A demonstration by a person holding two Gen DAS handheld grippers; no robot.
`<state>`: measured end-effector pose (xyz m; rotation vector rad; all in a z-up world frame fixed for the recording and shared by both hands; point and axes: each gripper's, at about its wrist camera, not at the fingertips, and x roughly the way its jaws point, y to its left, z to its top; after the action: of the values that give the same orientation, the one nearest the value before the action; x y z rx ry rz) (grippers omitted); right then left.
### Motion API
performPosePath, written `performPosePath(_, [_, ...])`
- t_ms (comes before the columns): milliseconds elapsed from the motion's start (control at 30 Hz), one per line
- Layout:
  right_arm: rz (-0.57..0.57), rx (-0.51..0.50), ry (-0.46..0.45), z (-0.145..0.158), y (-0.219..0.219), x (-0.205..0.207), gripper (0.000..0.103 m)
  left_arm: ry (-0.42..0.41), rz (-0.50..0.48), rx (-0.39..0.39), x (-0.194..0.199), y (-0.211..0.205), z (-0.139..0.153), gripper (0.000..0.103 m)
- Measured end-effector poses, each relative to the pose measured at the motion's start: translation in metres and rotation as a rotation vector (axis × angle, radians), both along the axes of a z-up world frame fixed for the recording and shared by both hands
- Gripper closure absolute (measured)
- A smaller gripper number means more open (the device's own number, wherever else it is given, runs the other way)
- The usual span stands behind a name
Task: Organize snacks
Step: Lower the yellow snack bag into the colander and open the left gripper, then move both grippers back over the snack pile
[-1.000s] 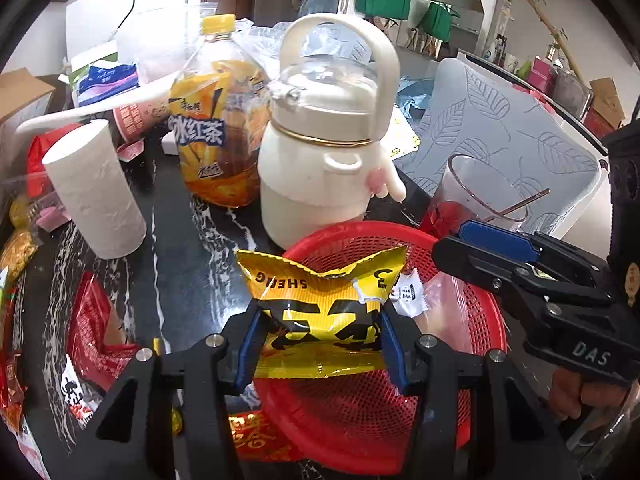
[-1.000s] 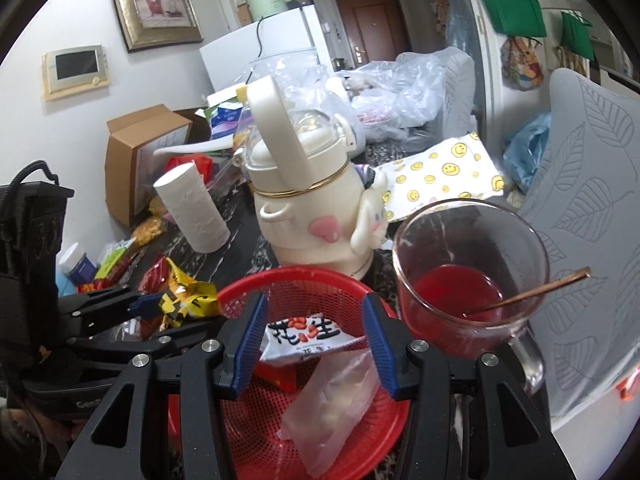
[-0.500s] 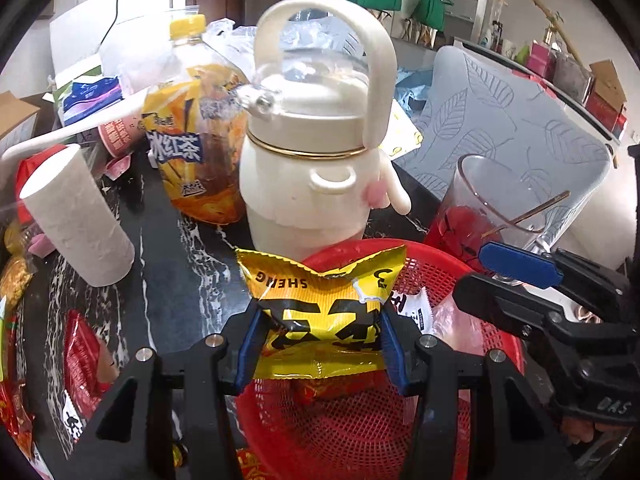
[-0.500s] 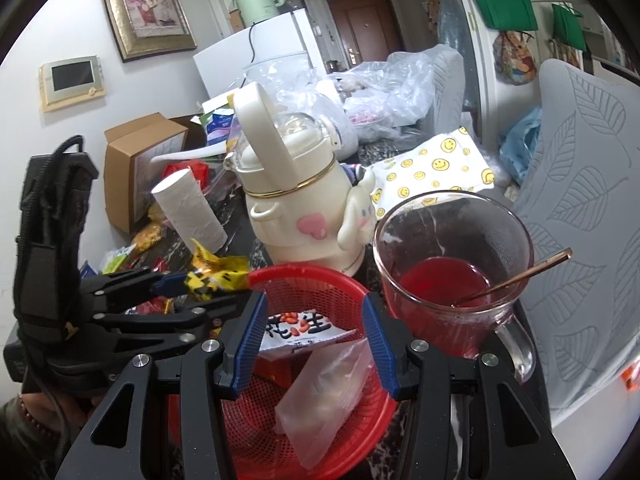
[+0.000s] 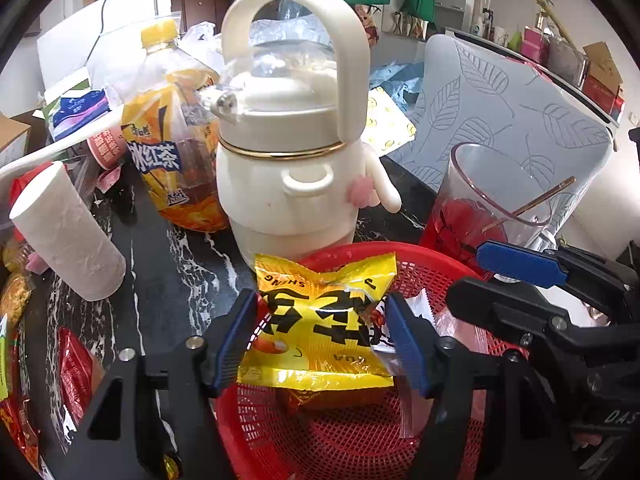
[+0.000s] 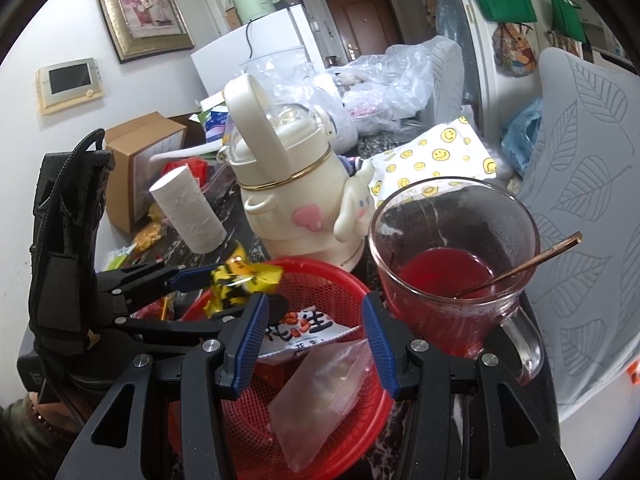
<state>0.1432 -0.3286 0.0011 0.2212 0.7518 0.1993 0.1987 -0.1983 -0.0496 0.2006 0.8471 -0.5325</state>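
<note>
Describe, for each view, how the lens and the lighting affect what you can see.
Left wrist view: fisheye bulges the cream kettle; corners are black; the yellow snack packet in the left gripper is sharp. Right wrist view: door and walls bow; daylight gleams on the glass mug; the plastic bags behind look washed out.

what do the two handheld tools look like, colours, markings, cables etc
Both are matte black plastic with silver screw heads and ribbed blue finger pads. The right tool carries white "DAS" lettering on its body. The left tool has a black braided cable looping off its tall rear housing, gripped by a hand with a beaded bracelet.
</note>
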Motion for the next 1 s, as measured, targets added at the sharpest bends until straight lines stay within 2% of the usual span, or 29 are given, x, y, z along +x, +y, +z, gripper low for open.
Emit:
performPosePath(267, [-0.012, -0.002, -0.011, 0.007, 0.0, -0.007, 0.054, 0.005, 0.011, -0.014, -0.008, 0.008, 0.008, 0.036])
performPosePath(1000, [0.028, -0.07, -0.123, 0.059, 0.04, -0.06, 0.054, -0.153, 0.031, -0.095, -0.077, 0.054, 0.079, 0.036])
